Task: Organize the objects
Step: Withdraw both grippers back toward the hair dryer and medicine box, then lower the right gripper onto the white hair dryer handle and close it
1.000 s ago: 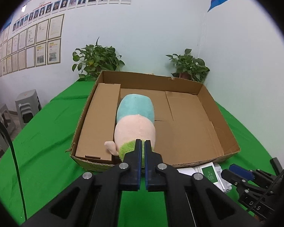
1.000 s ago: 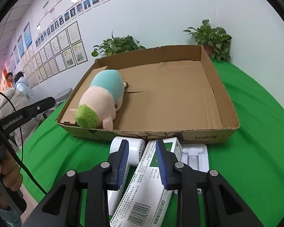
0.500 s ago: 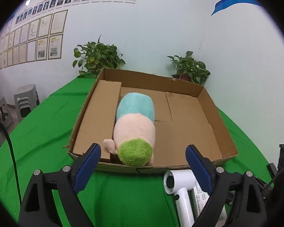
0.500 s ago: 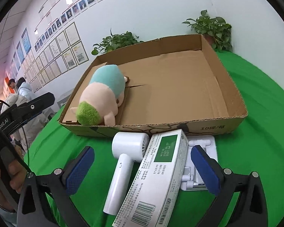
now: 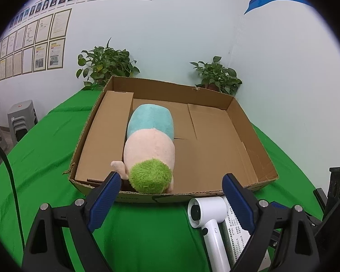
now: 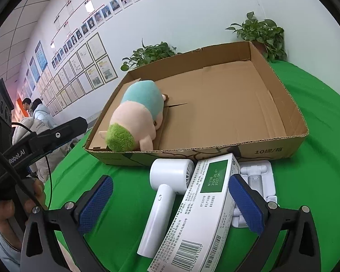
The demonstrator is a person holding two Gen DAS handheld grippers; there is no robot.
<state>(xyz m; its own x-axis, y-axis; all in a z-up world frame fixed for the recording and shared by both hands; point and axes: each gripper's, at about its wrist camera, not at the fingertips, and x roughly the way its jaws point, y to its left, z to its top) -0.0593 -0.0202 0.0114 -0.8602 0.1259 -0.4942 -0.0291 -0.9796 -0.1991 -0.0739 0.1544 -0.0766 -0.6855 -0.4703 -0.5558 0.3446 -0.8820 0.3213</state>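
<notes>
A plush toy [image 5: 150, 149] with a green head, pink body and teal rear lies in the left half of the open cardboard box [image 5: 215, 145]; it also shows in the right wrist view [image 6: 138, 117]. My left gripper [image 5: 171, 200] is open and empty, just in front of the box's near wall. My right gripper [image 6: 170, 204] is open, its jaws standing either side of a white hair dryer [image 6: 163, 195] and a long white carton [image 6: 206, 206] on the green cloth. A white stand [image 6: 258, 181] lies beside the carton.
The box [image 6: 249, 104] sits on a green cloth-covered table [image 5: 45, 158]. Two potted plants [image 5: 104, 65] [image 5: 217, 74] stand behind the box by the wall. Grey stools [image 5: 20, 120] are at the far left. People stand at the left in the right wrist view [image 6: 34, 117].
Both grippers have opened wide from nearly shut. The left gripper has pulled back from the plush toy, which stays in the box.
</notes>
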